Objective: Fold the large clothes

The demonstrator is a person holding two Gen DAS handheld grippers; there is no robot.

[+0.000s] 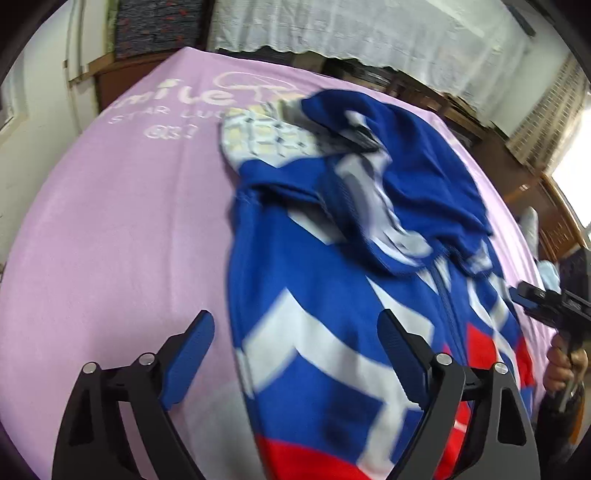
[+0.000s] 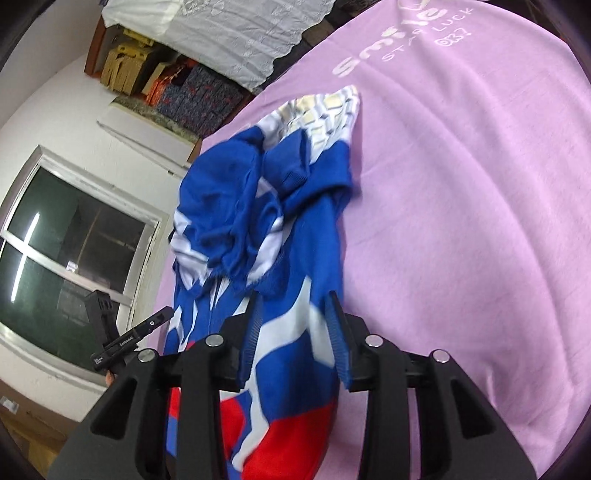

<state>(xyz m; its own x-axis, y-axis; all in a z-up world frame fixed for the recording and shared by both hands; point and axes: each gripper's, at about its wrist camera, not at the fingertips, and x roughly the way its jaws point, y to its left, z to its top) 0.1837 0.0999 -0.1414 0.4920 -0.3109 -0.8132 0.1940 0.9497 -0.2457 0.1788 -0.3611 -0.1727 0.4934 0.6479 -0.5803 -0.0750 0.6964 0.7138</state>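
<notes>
A blue, white and red zip jacket point(image 1: 332, 295) lies crumpled on a pink bedsheet point(image 1: 110, 221), its hood and sleeves bunched at the far end. My left gripper point(image 1: 295, 332) is open, its fingers spread above the jacket's left edge. In the right wrist view the jacket point(image 2: 258, 221) hangs over the bed's left side, and my right gripper point(image 2: 295, 332) stands with its jaws part open around the jacket's white and blue fabric. The other gripper shows at the left of that view point(image 2: 129, 339) and at the right of the left wrist view point(image 1: 546, 299).
The pink sheet point(image 2: 461, 221) carries white lettering at its far end. A white lace cloth point(image 1: 369, 33) covers furniture behind the bed. A dark window point(image 2: 66, 251) and stacked boxes point(image 2: 125, 66) lie to the left. Wooden furniture point(image 1: 517, 177) stands at the right.
</notes>
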